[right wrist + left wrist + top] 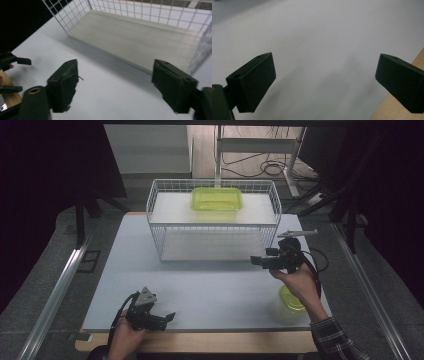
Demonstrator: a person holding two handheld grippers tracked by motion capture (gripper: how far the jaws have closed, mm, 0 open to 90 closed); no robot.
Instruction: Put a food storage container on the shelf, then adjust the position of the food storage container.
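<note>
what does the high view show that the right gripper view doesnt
High view alone: the green container on the wire rack's top shelf, a second green container by the right hand, and the right tool seen from outside. Right gripper view alone: its open jaws up close, nothing between them. Shared: the rack's lower shelf, the white tabletop and the left tool.

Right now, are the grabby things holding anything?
No. The left gripper and the right gripper both have open jaws with nothing between them, just the white table beneath.
</note>
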